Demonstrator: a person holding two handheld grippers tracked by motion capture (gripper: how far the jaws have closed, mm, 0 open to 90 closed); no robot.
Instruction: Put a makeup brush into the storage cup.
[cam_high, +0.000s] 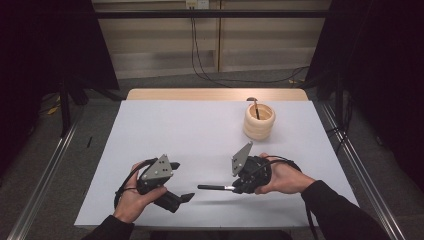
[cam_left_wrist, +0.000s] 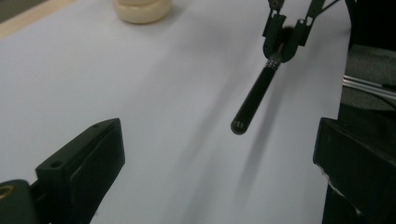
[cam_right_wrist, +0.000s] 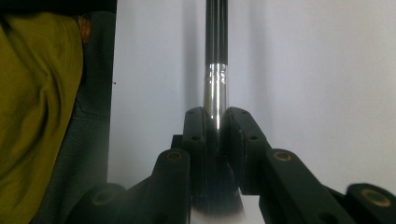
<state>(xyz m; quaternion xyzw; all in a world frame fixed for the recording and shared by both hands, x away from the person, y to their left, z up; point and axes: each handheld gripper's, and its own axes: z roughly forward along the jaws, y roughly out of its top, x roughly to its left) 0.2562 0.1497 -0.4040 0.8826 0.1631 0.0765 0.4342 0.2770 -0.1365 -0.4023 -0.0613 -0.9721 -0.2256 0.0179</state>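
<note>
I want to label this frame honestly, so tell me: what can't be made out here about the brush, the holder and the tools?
- Brush bristles: right gripper view, hidden between the right tool jaws and blurred at the bottom edge.
- Wooden holder: left gripper view, cut off by the top edge.
- Stick in the holder: high view, too small to identify.
- Left tool: high view, jaw gap unclear against dark body.

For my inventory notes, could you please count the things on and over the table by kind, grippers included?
Grippers: 2, the left gripper and the right gripper
Black-handled brushes: 2, one in the right gripper, one standing in the holder
Cream ringed holder: 1
Total: 5
</note>
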